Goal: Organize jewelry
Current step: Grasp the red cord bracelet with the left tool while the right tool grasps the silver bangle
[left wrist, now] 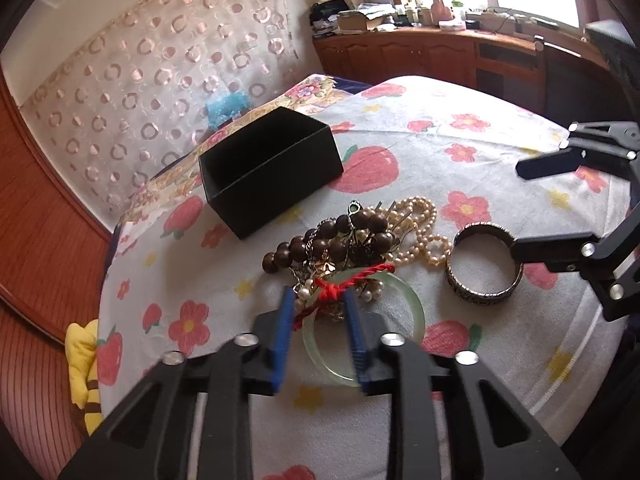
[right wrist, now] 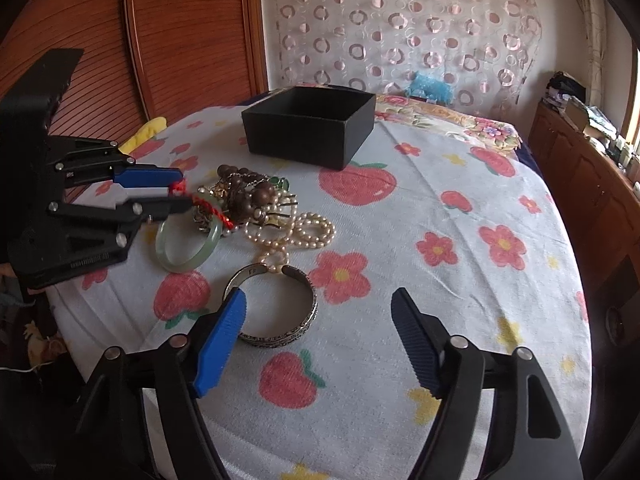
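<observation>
Left wrist view puts the jewelry pile (left wrist: 344, 248) right ahead of you, and none of it has gone into the black box (left wrist: 270, 170) yet; as far as either view shows, the box is empty, so the whole sorting job looks still to do. The heap tangles dark round wooden beads (left wrist: 320, 242), a looped pearl strand (left wrist: 424, 224) and thin metal pins, with a twisted red cord (left wrist: 340, 286) knotted across a smooth, translucent pale green bangle (left wrist: 384, 328). Your left claw (left wrist: 318, 316) is partly open, its ribbed blue pads straddling that cord at the bangle's near-left rim; whether they touch it you cannot tell. Right of the pile lies an engraved silver cuff (right wrist: 276, 304), open-ended and stiff. Your right claw (right wrist: 320, 320) is spread wide, one pad at the cuff's rim, gripping nothing. Everything rests on a soft bed (right wrist: 460, 240) under a flower-and-strawberry towel, the box at the far side.
</observation>
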### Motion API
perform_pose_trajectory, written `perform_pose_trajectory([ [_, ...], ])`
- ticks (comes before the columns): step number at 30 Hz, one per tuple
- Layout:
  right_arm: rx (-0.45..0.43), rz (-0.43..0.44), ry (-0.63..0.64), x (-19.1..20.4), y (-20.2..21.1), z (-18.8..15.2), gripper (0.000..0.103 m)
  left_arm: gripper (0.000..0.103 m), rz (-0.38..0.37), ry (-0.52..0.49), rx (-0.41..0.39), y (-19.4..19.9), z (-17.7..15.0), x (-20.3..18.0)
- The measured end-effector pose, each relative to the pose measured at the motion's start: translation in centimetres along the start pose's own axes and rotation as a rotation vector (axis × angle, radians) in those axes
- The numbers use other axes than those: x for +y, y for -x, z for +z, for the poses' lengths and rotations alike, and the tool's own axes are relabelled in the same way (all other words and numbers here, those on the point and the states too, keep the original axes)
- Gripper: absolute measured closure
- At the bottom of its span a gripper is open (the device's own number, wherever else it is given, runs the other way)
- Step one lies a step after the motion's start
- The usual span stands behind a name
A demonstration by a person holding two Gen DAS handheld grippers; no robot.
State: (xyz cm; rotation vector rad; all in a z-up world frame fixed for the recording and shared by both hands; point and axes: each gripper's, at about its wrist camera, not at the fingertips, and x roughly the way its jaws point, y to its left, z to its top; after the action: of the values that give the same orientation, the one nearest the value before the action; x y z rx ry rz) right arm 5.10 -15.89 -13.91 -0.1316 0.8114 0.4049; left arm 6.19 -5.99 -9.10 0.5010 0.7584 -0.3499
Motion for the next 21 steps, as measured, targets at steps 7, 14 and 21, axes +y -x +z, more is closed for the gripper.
perform_pose_trajectory([
  [7,0.034,0.028,0.018,0.3,-0.9,0.0,0.041,0.100,-0.049,0.070,-0.032,0.2,0.2,1.6],
  [14,0.065,0.058,0.022,0.3,-1.6,0.1,0.057,0.101,-0.069,0.149,-0.103,1.6,0.8,3.2],
  [21,0.100,0.060,0.022,0.2,-2.2,0.3,0.070,0.101,-0.047,0.188,-0.177,4.0,2.1,4.4],
])
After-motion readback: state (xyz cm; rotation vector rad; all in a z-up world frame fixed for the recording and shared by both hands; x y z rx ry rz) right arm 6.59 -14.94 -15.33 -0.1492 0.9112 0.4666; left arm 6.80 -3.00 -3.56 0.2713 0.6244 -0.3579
